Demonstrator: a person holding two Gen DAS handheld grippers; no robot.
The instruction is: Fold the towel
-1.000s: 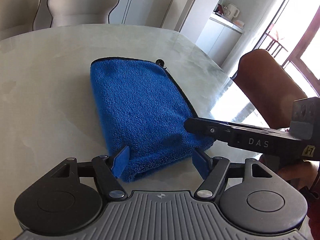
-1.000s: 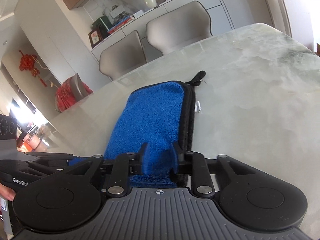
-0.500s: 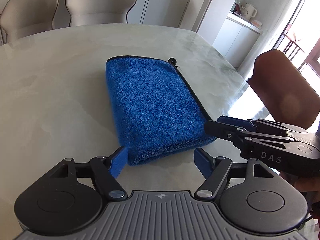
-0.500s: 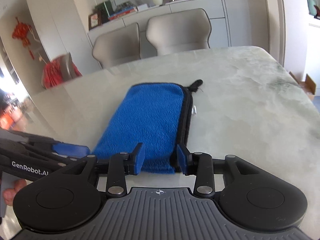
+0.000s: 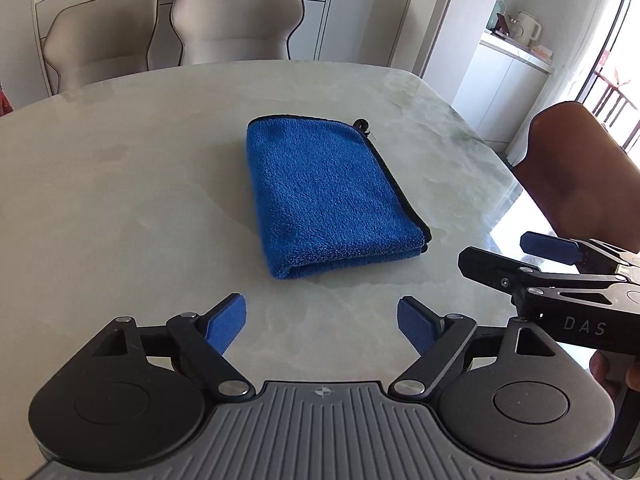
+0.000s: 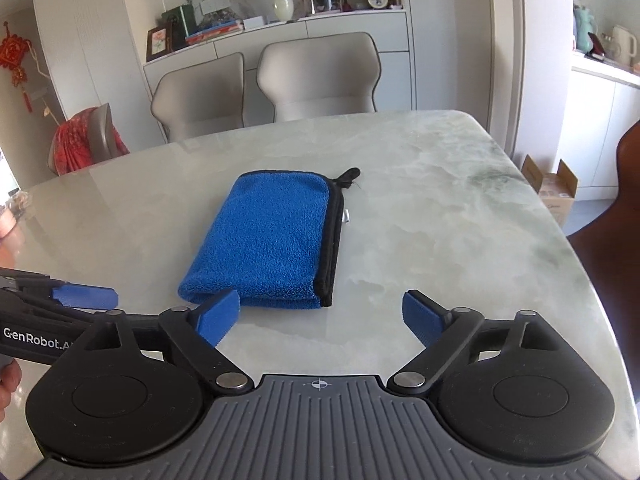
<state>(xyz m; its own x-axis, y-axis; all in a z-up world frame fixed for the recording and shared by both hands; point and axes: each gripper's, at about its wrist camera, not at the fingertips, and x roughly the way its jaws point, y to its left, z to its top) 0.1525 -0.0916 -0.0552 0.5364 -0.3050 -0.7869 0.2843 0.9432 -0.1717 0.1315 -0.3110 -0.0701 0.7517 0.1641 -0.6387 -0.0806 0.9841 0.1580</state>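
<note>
A pale marble dining table (image 5: 120, 200) fills the left wrist view, two grey chairs (image 5: 236, 20) behind it. The folded blue towel (image 5: 328, 196) lies mid-table, beyond the left gripper (image 5: 321, 322), whose fingers are spread and empty. At right, the other tool reads "DAS".

In the right wrist view, the right gripper (image 6: 322, 318) is likewise spread, the towel (image 6: 272, 240) just beyond its left finger (image 6: 218, 314). "GenRobot.A" shows at left.

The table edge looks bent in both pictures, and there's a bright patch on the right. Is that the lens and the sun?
Left wrist view: the fisheye lens bows the marble table; window daylight washes out its right edge, beside the brown chair. Right wrist view: same curving, softer glare at far left; the blue towel is sharp in both.
</note>
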